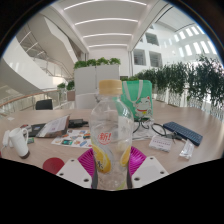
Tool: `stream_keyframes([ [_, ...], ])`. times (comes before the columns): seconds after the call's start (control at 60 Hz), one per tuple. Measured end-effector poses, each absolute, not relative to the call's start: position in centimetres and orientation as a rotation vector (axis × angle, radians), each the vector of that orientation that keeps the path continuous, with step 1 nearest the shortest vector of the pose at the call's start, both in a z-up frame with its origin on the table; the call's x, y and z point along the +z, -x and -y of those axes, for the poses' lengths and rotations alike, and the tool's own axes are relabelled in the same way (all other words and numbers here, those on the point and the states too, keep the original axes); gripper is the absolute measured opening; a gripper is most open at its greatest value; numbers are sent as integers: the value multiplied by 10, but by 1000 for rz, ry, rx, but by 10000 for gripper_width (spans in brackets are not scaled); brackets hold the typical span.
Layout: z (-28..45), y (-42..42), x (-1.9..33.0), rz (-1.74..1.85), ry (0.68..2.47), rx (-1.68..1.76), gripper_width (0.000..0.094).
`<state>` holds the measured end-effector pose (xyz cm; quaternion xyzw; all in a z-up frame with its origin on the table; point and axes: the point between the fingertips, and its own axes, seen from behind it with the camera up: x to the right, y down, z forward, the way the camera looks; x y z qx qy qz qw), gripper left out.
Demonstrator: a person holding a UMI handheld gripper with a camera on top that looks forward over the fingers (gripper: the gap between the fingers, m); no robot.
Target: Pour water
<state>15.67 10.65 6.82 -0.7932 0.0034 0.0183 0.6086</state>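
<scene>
A clear plastic bottle [111,125] with a yellow cap and a label with red print stands upright between my fingers. My gripper [111,160] is shut on the bottle: the magenta pads [88,161] press on its lower body at both sides. The bottle appears lifted off the wooden table [45,155] and fills the middle of the view. No cup or glass for the water shows; the bottle hides what lies straight ahead.
On the table: a white mug [19,143] at the left, papers and cards [70,140], a dark notebook [184,131] and glasses [160,128] at the right, a teal bag [137,100] behind the bottle. Planters with green plants [96,64] stand beyond.
</scene>
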Motion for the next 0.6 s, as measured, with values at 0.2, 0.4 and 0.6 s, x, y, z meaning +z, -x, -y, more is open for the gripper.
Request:
stream_keyframes([
  [0.2,-120,-138,140,85,1869,-32,339],
  [0.4,-131,-57,215,386,1796,-365,337],
  [0.6,-144,43,188,1088,1594,-942,339],
])
